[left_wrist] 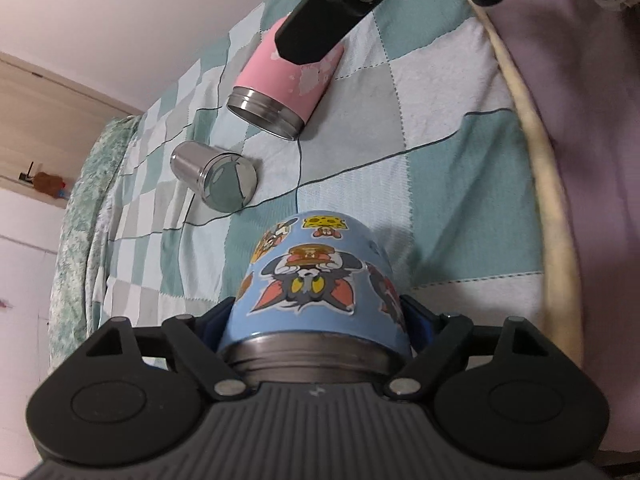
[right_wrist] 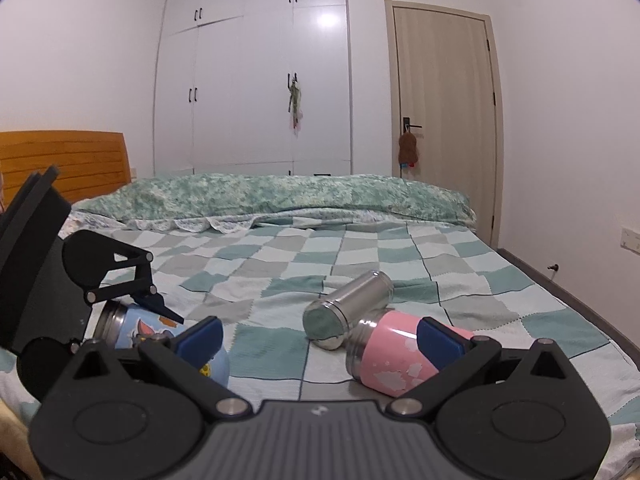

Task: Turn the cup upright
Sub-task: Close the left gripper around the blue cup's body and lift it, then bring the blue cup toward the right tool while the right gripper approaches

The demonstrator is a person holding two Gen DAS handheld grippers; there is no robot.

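Left tool [left_wrist: 316, 320] gripping blue cup [left_wrist: 316, 280], wardrobe [right_wrist: 252, 72] rightward

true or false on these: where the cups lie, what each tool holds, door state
1. The left tool is shut on the blue cartoon cup. True.
2. The pink cup stands upright. False: it lies on its side on the checked blanket.
3. The right tool grips the pink cup. False: it is open, holding nothing.
4. The steel cup lies on its side beside the pink cup. True.
5. The door is open. False: it is closed.
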